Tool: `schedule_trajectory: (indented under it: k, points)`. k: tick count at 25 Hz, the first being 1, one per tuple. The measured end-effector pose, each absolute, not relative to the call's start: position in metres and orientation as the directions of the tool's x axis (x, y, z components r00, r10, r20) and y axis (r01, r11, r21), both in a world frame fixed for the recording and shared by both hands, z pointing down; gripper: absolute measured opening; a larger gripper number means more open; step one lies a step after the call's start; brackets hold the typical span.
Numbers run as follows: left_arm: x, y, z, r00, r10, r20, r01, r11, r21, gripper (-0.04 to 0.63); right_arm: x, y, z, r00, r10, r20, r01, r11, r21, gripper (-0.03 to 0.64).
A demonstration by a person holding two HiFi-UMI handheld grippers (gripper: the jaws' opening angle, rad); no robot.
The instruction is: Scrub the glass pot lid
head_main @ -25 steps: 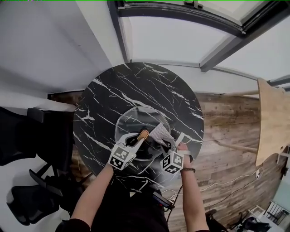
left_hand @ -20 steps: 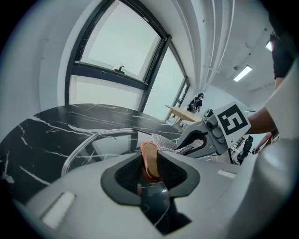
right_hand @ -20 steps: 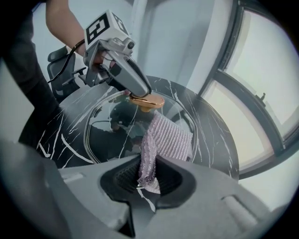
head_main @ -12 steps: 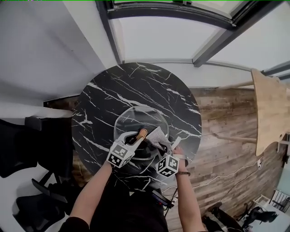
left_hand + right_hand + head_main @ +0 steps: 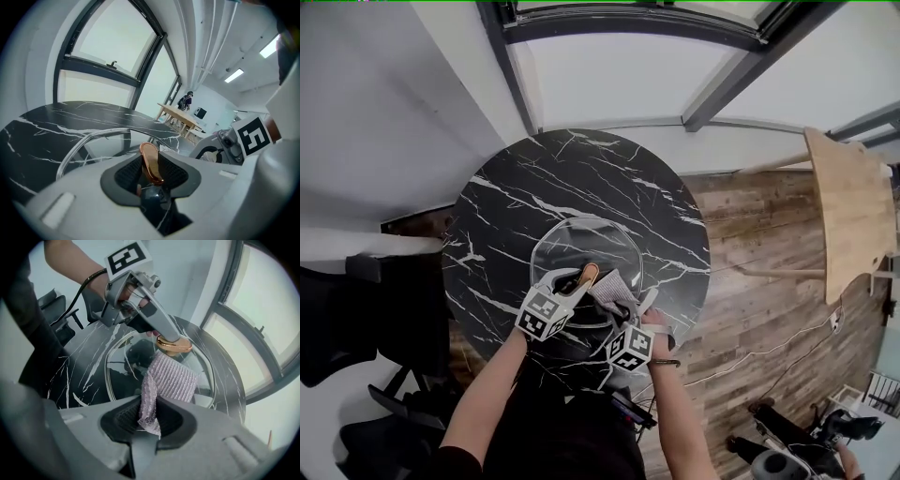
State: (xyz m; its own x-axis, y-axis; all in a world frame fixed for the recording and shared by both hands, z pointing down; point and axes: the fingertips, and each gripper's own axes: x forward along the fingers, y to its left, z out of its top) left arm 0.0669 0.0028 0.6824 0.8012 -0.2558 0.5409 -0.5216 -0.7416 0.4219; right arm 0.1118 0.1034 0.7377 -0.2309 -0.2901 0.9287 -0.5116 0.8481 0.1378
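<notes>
Your left tool (image 5: 578,282), jaws just easing wider, pinches the copper knob (image 5: 150,161) of the round glass lid (image 5: 581,239); your right tool (image 5: 149,417) clamps ribbed lilac cloth (image 5: 173,378).

Round black marble-look table (image 5: 581,178) on brown wood-plank floor (image 5: 750,309), big dark-framed window (image 5: 609,66) behind, pale wooden table (image 5: 848,216) nearby.

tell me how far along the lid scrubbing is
Done: setup only; the lid lies on the table, and no scrubbed patch shows. In hand: the left gripper grips the knob, its jaws having just been opening, while the right gripper pinches a cloth over the glass beside it. Left: apparently the scrubbing itself.
</notes>
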Motion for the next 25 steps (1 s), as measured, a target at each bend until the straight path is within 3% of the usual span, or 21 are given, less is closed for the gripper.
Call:
schedule_trajectory:
  k: [12,25]
  points:
    - [0.066,0.003,0.683,0.819,-0.228,0.527,-0.498,-0.739,0.454,0.114,0.089,0.112,0.738,-0.207,-0.273,0.939,-0.505,0.852,0.137,0.072]
    - [0.067,0.002,0.684,0.828,-0.218,0.516,-0.487,-0.736,0.471,0.117,0.057,0.13,0.741,-0.225,-0.227,0.948,-0.376,0.917,0.131,0.072]
